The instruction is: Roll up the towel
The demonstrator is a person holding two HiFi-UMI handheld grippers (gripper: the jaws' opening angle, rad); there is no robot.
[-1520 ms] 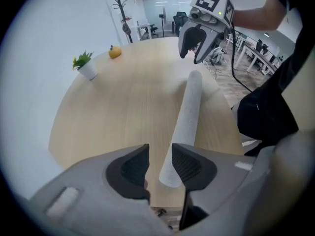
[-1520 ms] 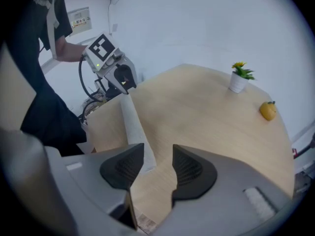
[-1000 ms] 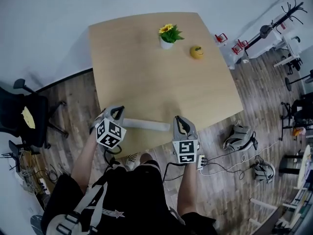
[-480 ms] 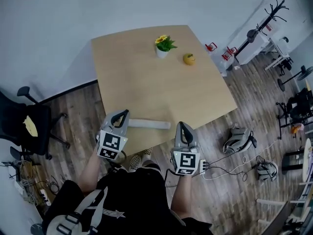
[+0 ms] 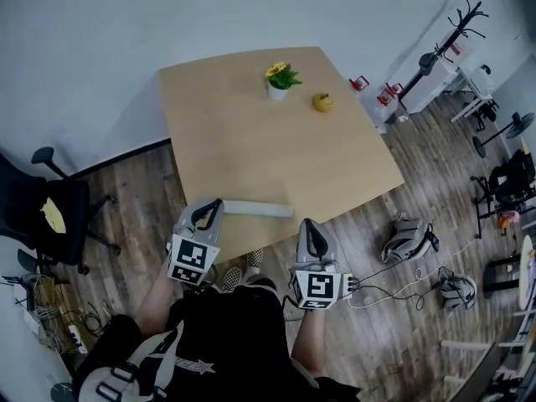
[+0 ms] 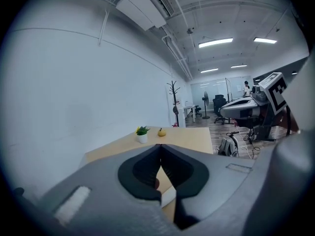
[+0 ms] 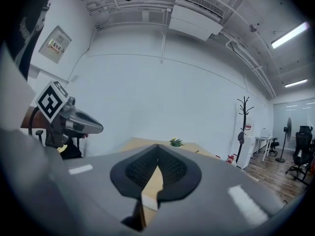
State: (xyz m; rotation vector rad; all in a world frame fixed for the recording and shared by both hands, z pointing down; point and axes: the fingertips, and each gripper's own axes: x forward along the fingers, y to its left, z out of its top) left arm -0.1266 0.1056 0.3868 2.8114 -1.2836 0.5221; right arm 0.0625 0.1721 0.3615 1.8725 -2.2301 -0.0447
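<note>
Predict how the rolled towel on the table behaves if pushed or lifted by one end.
The towel is a round roll near the table edge, so a push would probably roll it, maybe off. Being soft cloth, it would likely sag and loosen when lifted.

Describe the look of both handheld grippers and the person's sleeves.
The left gripper and right gripper are grey wedges, each bearing a white cube with black square markers. Their tongs have dark ribbed pads. A white cable trails from the right one. Sleeves: short, black.
</note>
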